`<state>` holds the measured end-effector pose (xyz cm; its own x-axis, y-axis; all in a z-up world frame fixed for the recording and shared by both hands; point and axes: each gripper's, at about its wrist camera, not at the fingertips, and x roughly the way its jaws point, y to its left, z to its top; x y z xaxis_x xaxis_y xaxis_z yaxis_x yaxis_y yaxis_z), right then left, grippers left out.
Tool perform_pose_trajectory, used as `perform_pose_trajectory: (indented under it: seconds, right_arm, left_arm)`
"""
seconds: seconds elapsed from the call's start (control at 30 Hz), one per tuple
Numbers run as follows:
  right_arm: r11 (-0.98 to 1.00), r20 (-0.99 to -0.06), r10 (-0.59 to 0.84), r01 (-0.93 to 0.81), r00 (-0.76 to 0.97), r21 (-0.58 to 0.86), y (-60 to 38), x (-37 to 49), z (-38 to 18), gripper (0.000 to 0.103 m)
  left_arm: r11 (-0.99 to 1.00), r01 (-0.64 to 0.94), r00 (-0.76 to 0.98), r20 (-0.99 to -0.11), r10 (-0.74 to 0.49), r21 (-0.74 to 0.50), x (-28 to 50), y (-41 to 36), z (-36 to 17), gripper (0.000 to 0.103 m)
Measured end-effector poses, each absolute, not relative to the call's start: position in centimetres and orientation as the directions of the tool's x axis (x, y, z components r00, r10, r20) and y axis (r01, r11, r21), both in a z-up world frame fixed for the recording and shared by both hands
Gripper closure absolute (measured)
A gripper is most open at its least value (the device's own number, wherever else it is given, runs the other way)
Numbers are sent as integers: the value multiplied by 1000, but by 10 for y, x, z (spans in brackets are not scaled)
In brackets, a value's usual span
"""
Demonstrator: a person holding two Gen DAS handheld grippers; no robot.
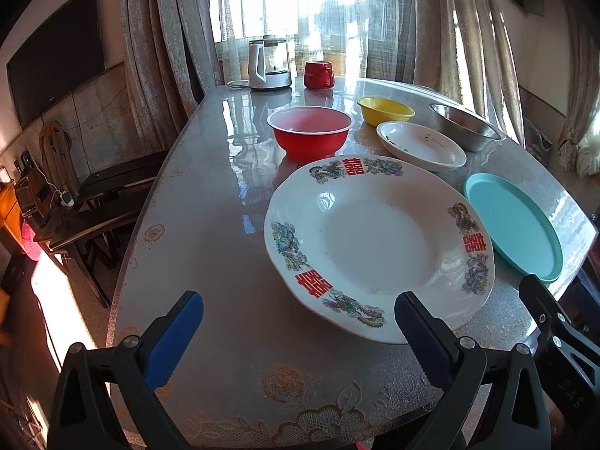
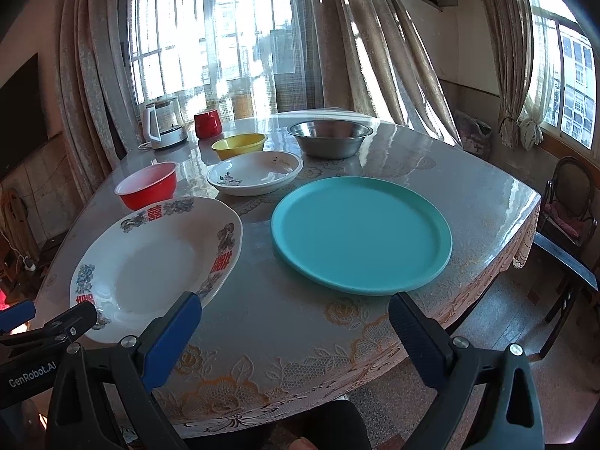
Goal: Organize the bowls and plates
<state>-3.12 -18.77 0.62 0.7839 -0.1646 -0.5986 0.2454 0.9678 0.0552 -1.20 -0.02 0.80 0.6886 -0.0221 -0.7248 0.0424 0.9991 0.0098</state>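
Note:
A large white plate with red characters [image 1: 378, 247] [image 2: 150, 266] lies near the table's front edge. A teal plate [image 1: 513, 225] [image 2: 360, 232] lies to its right. Behind stand a red bowl [image 1: 309, 131] [image 2: 148, 185], a yellow bowl [image 1: 384, 109] [image 2: 240, 144], a small white dish [image 1: 422, 144] [image 2: 255, 172] and a steel bowl [image 1: 465, 125] [image 2: 330, 137]. My left gripper [image 1: 298, 322] is open and empty, just in front of the white plate. My right gripper [image 2: 294, 322] is open and empty, just before the teal plate's near rim.
A glass kettle [image 1: 268, 62] [image 2: 165, 125] and a red mug [image 1: 318, 74] [image 2: 208, 123] stand at the table's far end. The table [image 1: 210, 206] [image 2: 468, 195] has a glossy lace-patterned cover. Chairs [image 2: 570, 202] stand to the right, a dark bench [image 1: 93, 210] to the left.

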Motion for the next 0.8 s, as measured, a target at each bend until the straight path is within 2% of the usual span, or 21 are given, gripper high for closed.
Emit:
perform_pose_trajectory:
  seconds: [0.8]
  right_arm:
    - [967, -611, -163, 248, 775, 56, -188, -30, 2, 2]
  left_arm:
    - [999, 39, 692, -722, -24, 3, -12, 1, 7, 0]
